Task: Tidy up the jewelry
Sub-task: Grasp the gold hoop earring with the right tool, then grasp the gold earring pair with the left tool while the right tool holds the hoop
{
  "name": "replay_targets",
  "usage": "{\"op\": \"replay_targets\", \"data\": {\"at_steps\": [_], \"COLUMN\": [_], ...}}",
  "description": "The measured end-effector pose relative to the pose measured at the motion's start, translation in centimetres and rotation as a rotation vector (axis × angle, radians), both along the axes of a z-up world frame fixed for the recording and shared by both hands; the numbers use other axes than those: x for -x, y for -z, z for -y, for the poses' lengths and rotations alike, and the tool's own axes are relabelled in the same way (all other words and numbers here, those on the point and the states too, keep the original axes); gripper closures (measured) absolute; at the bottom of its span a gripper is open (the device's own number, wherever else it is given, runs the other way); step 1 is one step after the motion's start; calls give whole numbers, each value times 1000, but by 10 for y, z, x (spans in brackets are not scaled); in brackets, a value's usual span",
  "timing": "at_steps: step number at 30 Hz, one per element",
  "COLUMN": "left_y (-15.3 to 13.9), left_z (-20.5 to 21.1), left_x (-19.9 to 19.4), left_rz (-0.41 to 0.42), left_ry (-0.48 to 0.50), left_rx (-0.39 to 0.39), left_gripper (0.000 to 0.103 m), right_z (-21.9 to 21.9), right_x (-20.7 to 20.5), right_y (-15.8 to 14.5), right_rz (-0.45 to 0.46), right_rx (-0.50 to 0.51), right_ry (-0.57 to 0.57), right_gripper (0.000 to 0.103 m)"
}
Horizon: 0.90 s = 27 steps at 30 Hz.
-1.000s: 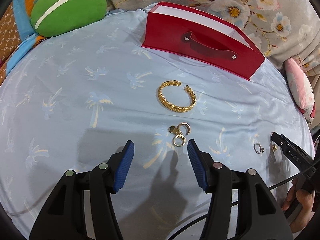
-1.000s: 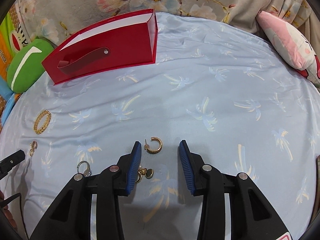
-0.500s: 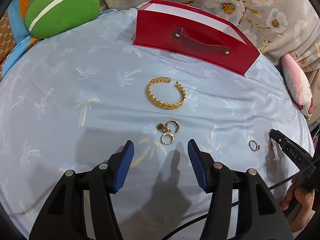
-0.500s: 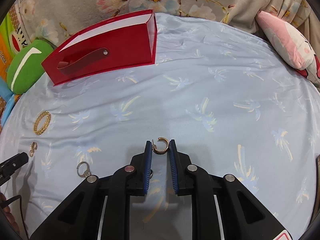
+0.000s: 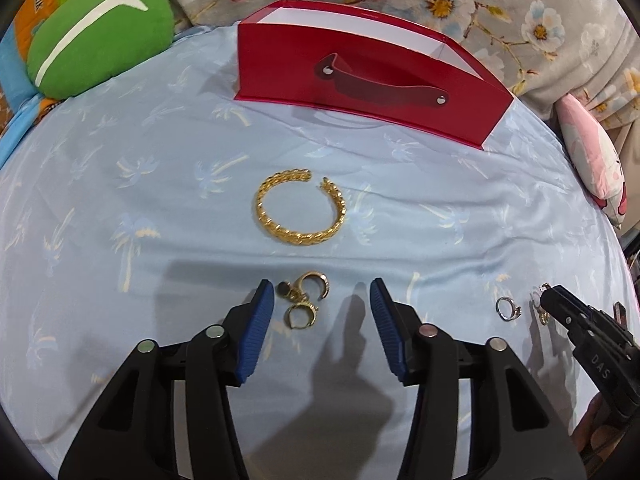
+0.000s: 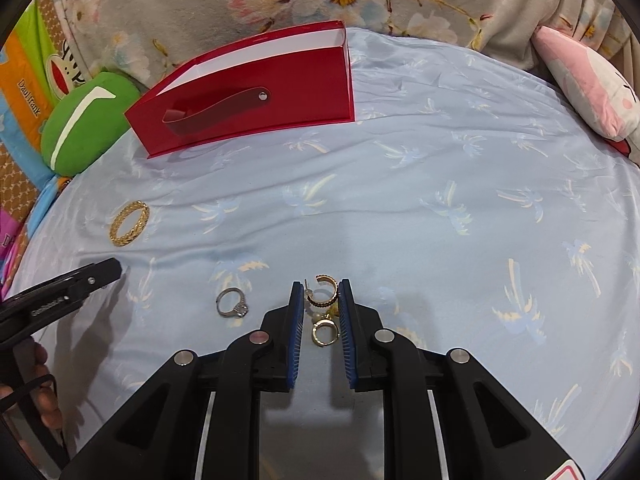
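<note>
Hoop earring (image 6: 323,291), gap facing away, pinched between right gripper (image 6: 320,289) fingers.

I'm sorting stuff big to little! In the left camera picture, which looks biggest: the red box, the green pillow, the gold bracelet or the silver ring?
1. Red box
2. Green pillow, though it is partly cut off
3. Gold bracelet
4. Silver ring

A bed under a blue palm-print sheet (image 5: 120,208) is carrying a red box (image 5: 360,76), a gold bangle (image 5: 300,208), a clump of gold earrings (image 5: 304,300), a silver ring (image 6: 232,303), and a green cushion (image 5: 96,52) sitting at its edge.
</note>
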<state>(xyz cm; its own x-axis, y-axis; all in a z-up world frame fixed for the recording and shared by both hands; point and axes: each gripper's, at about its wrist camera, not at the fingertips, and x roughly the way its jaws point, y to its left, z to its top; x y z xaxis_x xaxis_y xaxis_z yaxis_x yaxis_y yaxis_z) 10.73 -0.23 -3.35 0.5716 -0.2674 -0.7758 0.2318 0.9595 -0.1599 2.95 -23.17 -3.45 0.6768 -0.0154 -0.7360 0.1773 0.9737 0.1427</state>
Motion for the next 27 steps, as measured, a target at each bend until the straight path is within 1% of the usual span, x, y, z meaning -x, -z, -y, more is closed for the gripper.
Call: {"op": "replay_targets", "data": {"at_steps": [1,2,4,6,9,15,18,20,21,22,25,27], "left_y": [0,1,1,2,2,2,-1,-5,-6,-8,-17,-17], "left_z": [1,2,2,2,4,4,1,-2,-3,-3,-1,3], "left_x": [-1,-2,-3,-3,2,25,31,34,35,36,41,42], "left_rz": [4,9,11,17,21,9,-6,-4,-1,6,38,34], "left_ry": [4,12,21,30,52,89,91,81,77,75,90,109], "left_rx": [-4,-9,-5,-12,-26,-47,-30,-17,-14,-11,0,5], "left_gripper": [69,72,84,85,86,85,85,81,77,76,76,76], "right_z": [-1,-1,-2,-2,-1,1,1,1,0,0,-1,-1], "right_x": [0,1,1,2,1,1,2,3,3,4,6,6], "right_y": [0,-1,-1,-2,-2,-4,-4,-4,-5,-6,-7,-7], "right_rz": [1,3,4,6,8,13,15,15,16,17,19,19], "right_rx": [-3,-4,-7,-13,-22,-31,-33,-33,-33,-32,-35,-36], "right_ry": [-2,-3,-4,-5,-6,-6,-5,-5,-6,-7,-9,-10], "right_gripper": [87,87,87,87,87,87,87,87,87,87,87,87]}}
